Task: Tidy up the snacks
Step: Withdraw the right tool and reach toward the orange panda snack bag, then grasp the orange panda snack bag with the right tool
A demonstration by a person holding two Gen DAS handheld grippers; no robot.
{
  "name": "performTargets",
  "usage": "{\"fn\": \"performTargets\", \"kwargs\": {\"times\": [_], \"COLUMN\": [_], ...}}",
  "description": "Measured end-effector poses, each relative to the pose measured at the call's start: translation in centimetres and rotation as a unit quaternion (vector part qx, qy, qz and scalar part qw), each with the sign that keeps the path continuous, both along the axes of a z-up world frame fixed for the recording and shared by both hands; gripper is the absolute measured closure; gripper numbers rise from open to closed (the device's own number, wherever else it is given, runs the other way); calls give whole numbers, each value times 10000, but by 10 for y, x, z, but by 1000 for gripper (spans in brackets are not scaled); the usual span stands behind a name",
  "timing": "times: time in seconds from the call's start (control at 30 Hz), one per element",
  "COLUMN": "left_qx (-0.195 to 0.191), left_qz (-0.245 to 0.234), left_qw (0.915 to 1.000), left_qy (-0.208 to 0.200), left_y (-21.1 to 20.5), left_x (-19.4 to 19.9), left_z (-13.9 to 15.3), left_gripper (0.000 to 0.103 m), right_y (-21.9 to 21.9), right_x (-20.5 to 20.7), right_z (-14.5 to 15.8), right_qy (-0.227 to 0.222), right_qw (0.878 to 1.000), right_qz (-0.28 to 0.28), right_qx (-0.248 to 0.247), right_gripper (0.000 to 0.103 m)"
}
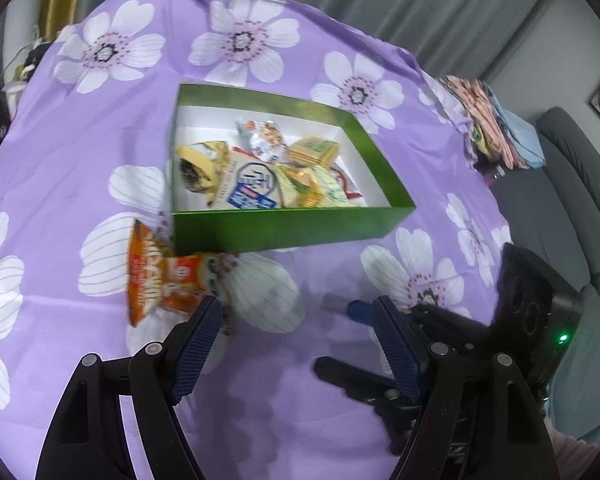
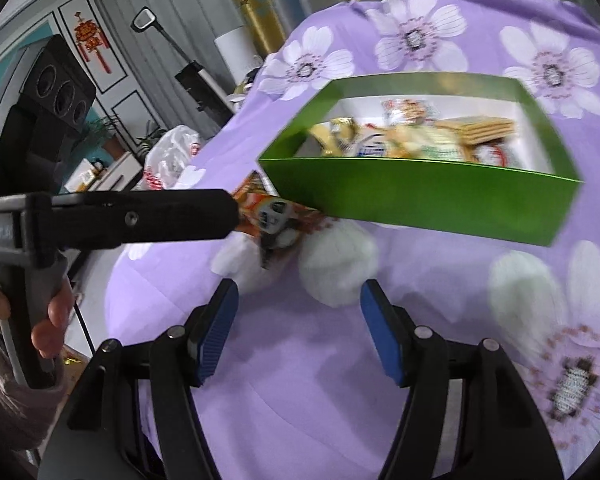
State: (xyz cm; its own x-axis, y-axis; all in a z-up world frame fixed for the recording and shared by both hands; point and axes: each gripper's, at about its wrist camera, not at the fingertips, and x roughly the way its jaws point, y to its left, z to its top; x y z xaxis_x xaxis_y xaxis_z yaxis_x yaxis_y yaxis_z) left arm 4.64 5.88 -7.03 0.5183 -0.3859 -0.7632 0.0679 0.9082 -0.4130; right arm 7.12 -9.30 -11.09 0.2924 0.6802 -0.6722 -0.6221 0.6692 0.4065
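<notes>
purple flowered tabletop (image 1: 80,152) carries a green box (image 1: 284,228) already holding several snacks. one orange snack packet (image 1: 160,280) lies outside, touching the box's near left corner, long axis running toward the left tool (image 1: 296,312). left tool: wide, empty, nearer. right tool (image 2: 298,300): wide, empty.
</notes>
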Motion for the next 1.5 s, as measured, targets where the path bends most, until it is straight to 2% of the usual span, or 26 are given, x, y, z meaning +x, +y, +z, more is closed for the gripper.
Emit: {"fn": "performTargets", "kwargs": {"times": [0.17, 0.33, 0.4, 0.47, 0.57, 0.73, 0.8, 0.9, 0.97, 1.13, 1.23, 1.37, 1.5], "left_qx": [-16, 41, 58, 15, 4, -79, -138, -192, -185, -535, -588, -679, -673], "left_qz": [177, 274, 306, 338, 416, 464, 443, 313, 214, -139, -343, -693, -761], "left_qw": [9998, 9996, 9995, 9994, 9991, 9989, 9989, 9993, 9995, 9973, 9958, 9933, 9927], "left_qy": [-20, 16, 16, 21, 27, 47, 26, 75, 158, 492, 604, 629, 646], "left_y": [17, 27, 30, 34, 39, 42, 41, 32, 23, -14, -38, -73, -89], "left_x": [-3, -6, -7, -7, -6, -5, -5, -3, -1, 6, 8, 14, 21], "left_z": [0, -2, -2, -3, -4, -6, -5, -10, -16, -43, -52, -54, -56], "left_gripper": [26, 26, 26, 26, 26, 26, 26, 26, 26, 26, 26, 26, 26], "right_y": [45, 71, 76, 80, 77, 65, 53, 24, 3, -51, -78, -93, -101], "right_x": [14, 28, 32, 33, 34, 30, 27, 20, 18, 6, -3, -8, -8], "right_z": [-18, -34, -39, -43, -44, -39, -36, -28, -25, -21, -21, -24, -31], "right_qy": [249, 314, 401, 414, 458, 346, 310, 121, 128, 105, 145, 224, 383], "right_qw": [9995, 9993, 9990, 9987, 9987, 9991, 9992, 9992, 9989, 9970, 9957, 9952, 9938], "right_qz": [195, 48, 64, 84, 47, 34, 57, -107, -262, -571, -704, -763, -871], "right_qx": [24, -198, -189, -280, -216, -242, -260, -374, -365, -511, -586, -576, -567], "right_gripper": [39, 41, 48, 67, 75, 82, 93, 93, 93, 94, 94, 92, 86]}}
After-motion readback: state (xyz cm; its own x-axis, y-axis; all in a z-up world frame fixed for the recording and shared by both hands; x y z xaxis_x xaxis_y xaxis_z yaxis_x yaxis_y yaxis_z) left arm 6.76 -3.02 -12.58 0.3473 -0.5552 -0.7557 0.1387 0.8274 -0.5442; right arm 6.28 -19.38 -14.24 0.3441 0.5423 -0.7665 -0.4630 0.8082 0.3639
